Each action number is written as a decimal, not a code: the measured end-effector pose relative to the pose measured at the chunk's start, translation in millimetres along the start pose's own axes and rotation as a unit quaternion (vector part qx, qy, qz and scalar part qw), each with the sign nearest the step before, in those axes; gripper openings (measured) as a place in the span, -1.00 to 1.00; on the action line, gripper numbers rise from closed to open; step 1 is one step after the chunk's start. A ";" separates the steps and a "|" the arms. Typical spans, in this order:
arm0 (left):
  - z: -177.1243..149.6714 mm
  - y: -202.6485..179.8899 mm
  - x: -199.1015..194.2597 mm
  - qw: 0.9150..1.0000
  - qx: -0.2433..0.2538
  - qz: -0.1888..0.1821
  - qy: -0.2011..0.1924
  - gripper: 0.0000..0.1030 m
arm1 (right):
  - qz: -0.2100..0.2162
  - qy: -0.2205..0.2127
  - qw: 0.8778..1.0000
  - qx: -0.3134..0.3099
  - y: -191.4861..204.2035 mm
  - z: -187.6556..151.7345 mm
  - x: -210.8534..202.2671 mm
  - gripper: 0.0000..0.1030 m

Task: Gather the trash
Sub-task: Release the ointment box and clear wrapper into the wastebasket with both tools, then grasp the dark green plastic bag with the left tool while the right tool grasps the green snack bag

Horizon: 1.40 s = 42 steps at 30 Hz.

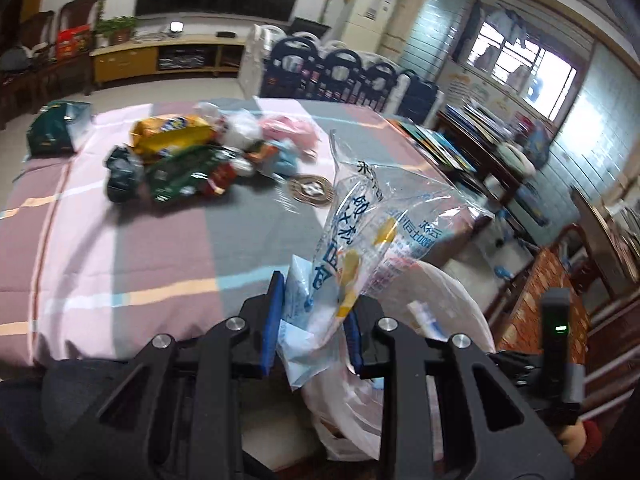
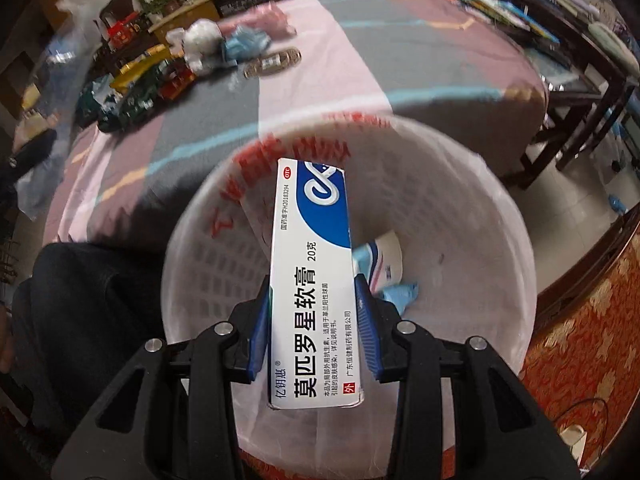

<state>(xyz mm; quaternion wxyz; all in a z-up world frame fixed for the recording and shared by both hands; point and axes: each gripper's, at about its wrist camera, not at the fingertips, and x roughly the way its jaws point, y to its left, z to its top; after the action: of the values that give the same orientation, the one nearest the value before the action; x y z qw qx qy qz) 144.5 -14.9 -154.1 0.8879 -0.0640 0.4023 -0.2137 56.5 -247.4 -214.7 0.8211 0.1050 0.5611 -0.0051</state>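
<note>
Right up close in the left view: black left gripper (image 1: 316, 304), blue pads squeezed tight on a see-through bag (image 1: 372, 216) with blue writing. Bag pokes up toward 1 o'clock. Just behind it, at 4 o'clock, the white bin (image 1: 452, 292). Farther off at 11 o'clock, a pile of trash (image 1: 180, 160) on the striped cloth (image 1: 160, 240), with a round disc (image 1: 310, 189) beside it. Way over at 10 o'clock, a green bag (image 1: 52, 128) at the edge of the cloth.

In the right view: right gripper (image 2: 313, 280) pointing down, pads holding a long white and blue medicine box (image 2: 312, 320) by its two sides, right over the open bin. Down inside, at 3 o'clock from the box, a small carton (image 2: 384, 256) and a blue scrap (image 2: 398, 294).
</note>
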 end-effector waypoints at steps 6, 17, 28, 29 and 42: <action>-6.7 -15.0 16.4 0.999 -0.009 -0.031 0.034 -0.45 | 0.008 -0.047 0.997 0.058 -26.8 1.3 -23.3 0.51; -45.6 -87.6 80.0 0.974 0.120 -0.106 0.158 0.37 | -0.021 -0.166 0.974 0.154 -90.4 21.2 -80.9 0.61; -22.3 -35.1 53.5 0.996 0.050 0.015 0.078 0.68 | -0.037 -0.202 0.971 0.123 -65.4 24.6 -94.7 0.61; -19.4 -24.9 48.2 0.997 0.037 0.033 0.062 0.68 | -0.045 -0.222 0.967 0.115 -59.3 24.6 -100.6 0.64; -2.8 56.8 -6.9 0.986 -0.055 0.149 -0.042 0.82 | -0.095 -0.289 0.953 0.006 22.2 44.2 -106.4 0.94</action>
<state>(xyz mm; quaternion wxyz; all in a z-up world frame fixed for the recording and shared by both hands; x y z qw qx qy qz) 157.0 39.4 -167.5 0.9210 -0.0612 0.3811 -0.0533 60.5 -245.1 -97.5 0.9433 0.0499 0.3069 -0.1163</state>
